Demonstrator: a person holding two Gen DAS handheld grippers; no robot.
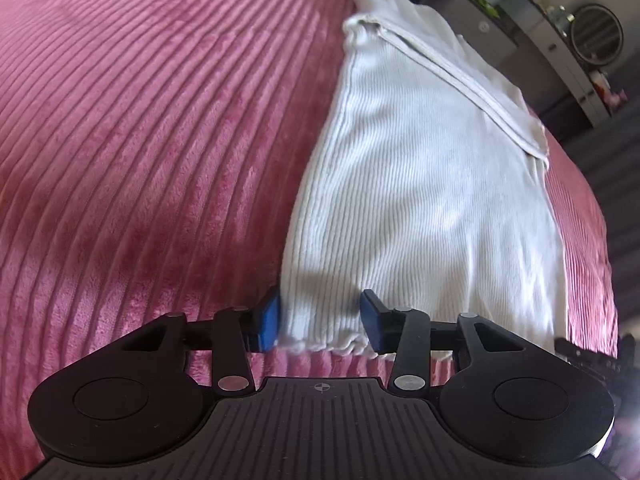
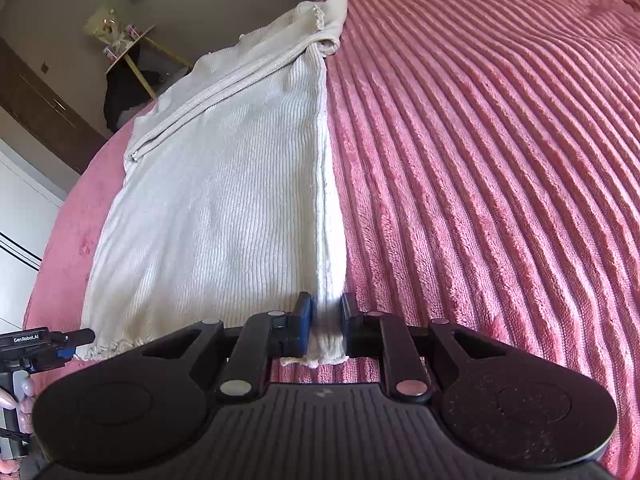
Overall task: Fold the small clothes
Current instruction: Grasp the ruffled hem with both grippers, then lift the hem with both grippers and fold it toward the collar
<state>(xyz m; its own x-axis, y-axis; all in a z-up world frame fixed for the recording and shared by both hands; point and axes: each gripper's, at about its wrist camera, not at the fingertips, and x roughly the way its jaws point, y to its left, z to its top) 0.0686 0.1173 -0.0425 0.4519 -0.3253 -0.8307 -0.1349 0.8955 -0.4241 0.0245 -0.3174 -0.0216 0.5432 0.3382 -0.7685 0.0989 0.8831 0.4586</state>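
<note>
A white ribbed knit garment [image 1: 420,184] lies flat on a pink ribbed blanket [image 1: 140,140], its sides folded in and a sleeve laid across the far end. My left gripper [image 1: 324,320] is open, its blue pads on either side of the garment's near left hem corner. In the right wrist view the garment [image 2: 216,200] runs away from me. My right gripper [image 2: 325,320] is shut on the garment's near right hem corner. The left gripper [image 2: 60,344] shows at the hem's far left there.
The pink blanket [image 2: 500,160] covers the bed to the right. A grey shelf unit with a round mirror [image 1: 596,36] stands beyond the bed. A small yellow-legged side table [image 2: 128,48] and dark wardrobe doors stand beyond the bed's left edge.
</note>
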